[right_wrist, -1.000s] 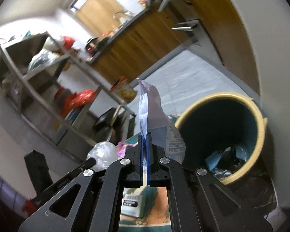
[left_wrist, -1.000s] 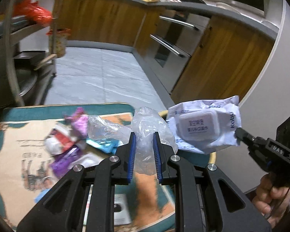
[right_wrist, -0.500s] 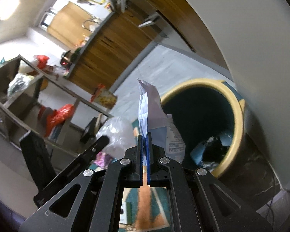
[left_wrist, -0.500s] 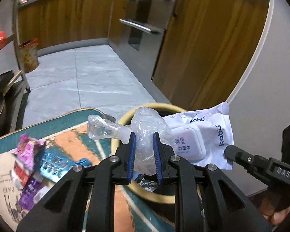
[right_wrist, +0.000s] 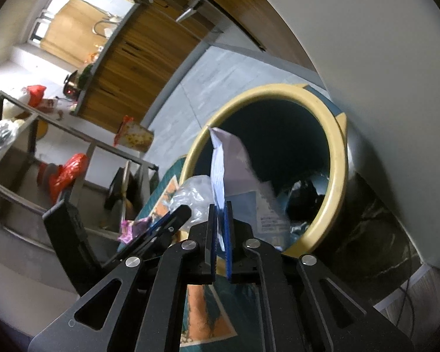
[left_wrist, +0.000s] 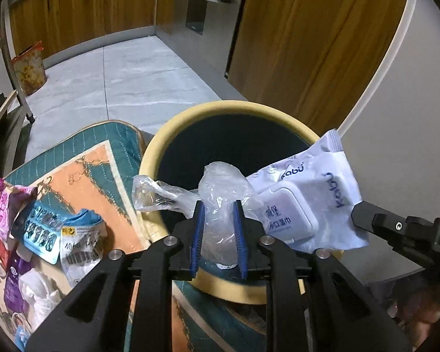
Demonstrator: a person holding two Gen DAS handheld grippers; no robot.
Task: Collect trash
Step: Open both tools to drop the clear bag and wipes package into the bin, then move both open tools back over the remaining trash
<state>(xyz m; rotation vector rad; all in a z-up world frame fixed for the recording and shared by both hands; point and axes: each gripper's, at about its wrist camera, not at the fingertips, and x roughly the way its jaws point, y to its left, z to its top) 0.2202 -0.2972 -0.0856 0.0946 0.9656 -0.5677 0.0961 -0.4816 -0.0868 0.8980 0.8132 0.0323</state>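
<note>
Left gripper, we note, has just been easing its blue ribbed jaws apart, with a crumpled clear plastic bag between them above the round cream-rimmed bin. Right gripper pinches the edge of a glossy white wipes packet over the bin's dark mouth. Crinkled foil wrappers lie on the quilted mat.

both wrist cams up close over the bin, left one looking down into it, right one rolled sideways, bin in both
</note>
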